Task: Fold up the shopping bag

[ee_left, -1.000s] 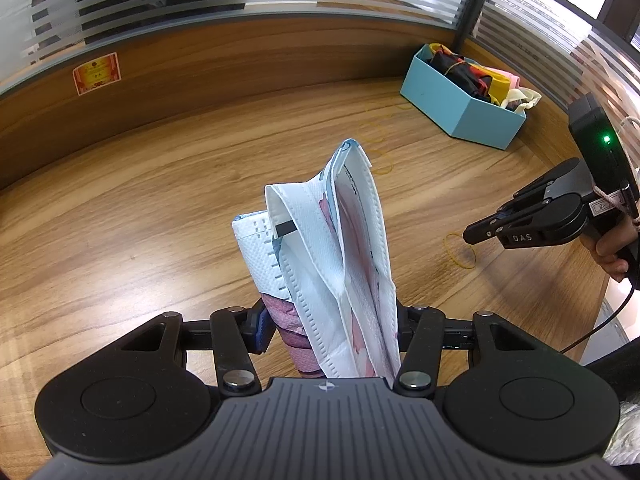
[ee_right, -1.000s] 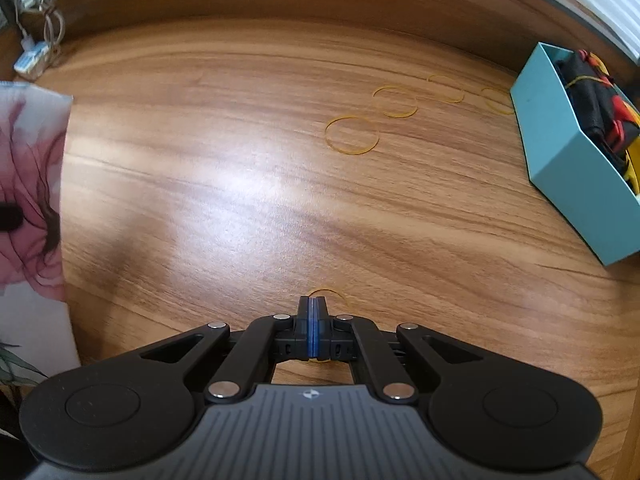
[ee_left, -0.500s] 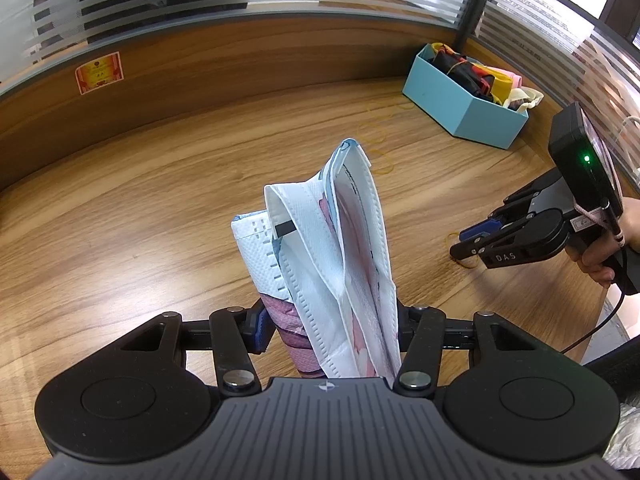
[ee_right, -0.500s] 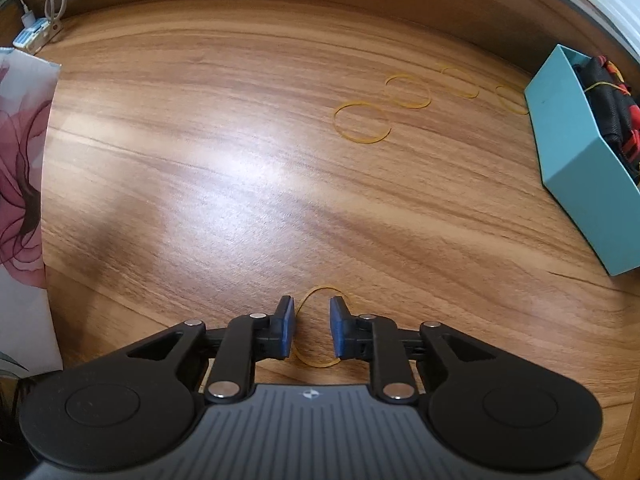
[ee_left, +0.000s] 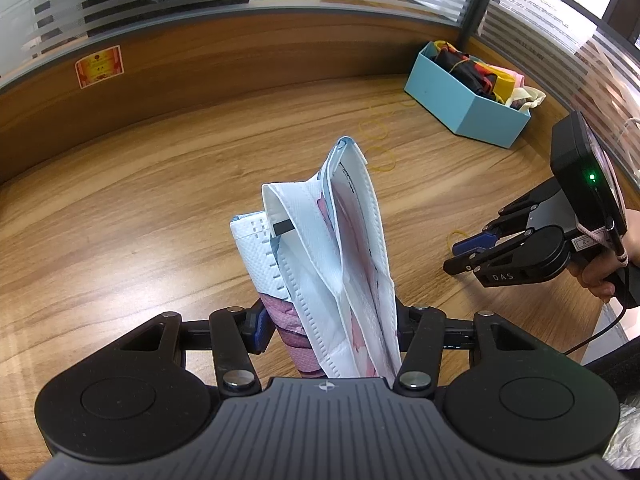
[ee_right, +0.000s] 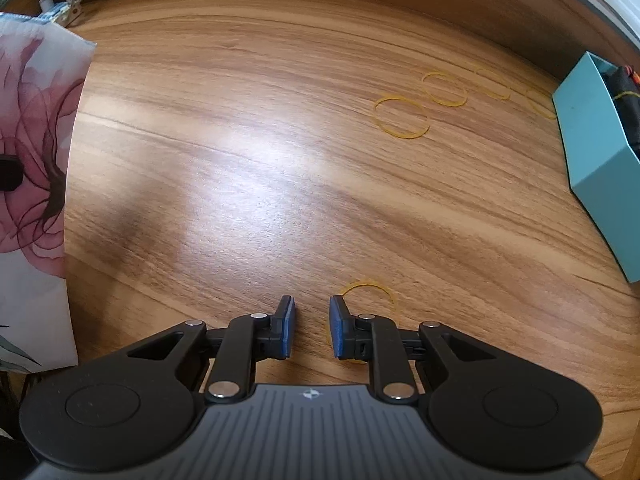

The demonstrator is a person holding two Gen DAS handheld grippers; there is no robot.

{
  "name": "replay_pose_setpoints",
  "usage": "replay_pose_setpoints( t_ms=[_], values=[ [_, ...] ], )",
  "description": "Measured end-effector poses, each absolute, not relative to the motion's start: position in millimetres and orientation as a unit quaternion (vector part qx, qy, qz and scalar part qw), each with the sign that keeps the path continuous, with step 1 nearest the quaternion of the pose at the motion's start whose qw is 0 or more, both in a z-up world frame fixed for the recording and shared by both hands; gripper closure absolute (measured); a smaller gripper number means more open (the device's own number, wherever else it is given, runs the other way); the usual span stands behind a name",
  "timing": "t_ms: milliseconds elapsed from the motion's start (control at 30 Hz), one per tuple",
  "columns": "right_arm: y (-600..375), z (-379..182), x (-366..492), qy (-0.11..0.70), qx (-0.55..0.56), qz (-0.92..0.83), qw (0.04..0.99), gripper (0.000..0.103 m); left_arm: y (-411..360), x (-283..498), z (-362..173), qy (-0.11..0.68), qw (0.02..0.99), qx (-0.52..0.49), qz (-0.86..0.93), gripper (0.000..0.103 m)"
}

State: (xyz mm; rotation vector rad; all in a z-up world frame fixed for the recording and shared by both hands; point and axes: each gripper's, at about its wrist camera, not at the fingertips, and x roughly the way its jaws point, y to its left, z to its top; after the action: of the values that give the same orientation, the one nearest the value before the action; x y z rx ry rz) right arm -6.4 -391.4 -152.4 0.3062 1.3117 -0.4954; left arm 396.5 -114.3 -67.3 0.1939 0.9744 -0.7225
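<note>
Counter (ee_right: 280, 140): wood, wide, mostly bare in front of me. Teal box (ee_left: 464, 100) at the far right holds other bundled bags. Bag (ee_left: 332, 264): already folded into a narrow bundle, white with pink flower print, standing up off the counter in my left claw (ee_left: 328, 326). The pads press on both sides of the bundle, so that is a firm grip, and it sits as it did a second ago, no shift. In the right view the bag shows only as a floral panel at the left edge.

Right claw (ee_right: 311, 330): this is what changed. A second ago it was shut; its jaws have just been opening and now stand a little apart with bare wood between them, nothing held. It points steeply down at the counter, low over it. A band (ee_right: 368, 300) lies just right of the gap, its near edge hidden under the right finger; half a second ago the band lay between the pads, so I've drifted left of it.

Spare bands (ee_right: 402, 116) lie in a row toward the box.

My read: folding is done, the bundle needs a band. I'd nudge the right claw right before closing, or it pinches air.
</note>
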Motion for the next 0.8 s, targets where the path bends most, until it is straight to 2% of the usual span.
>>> replay_pose_setpoints(
  t_ms=[400, 800],
  values=[
    [-387.1, -151.6, -5.6, 0.598, 0.149, -0.211, 0.758, 0.085, -115.3, 396.6, -65.9, 0.456, 0.817, 0.093, -0.339, 0.048],
    [-392.0, -144.8, -13.9, 0.587, 0.144, -0.236, 0.761, 0.086, -113.3, 397.1, -66.2, 0.456, 0.818, 0.094, -0.339, 0.048]
  ],
)
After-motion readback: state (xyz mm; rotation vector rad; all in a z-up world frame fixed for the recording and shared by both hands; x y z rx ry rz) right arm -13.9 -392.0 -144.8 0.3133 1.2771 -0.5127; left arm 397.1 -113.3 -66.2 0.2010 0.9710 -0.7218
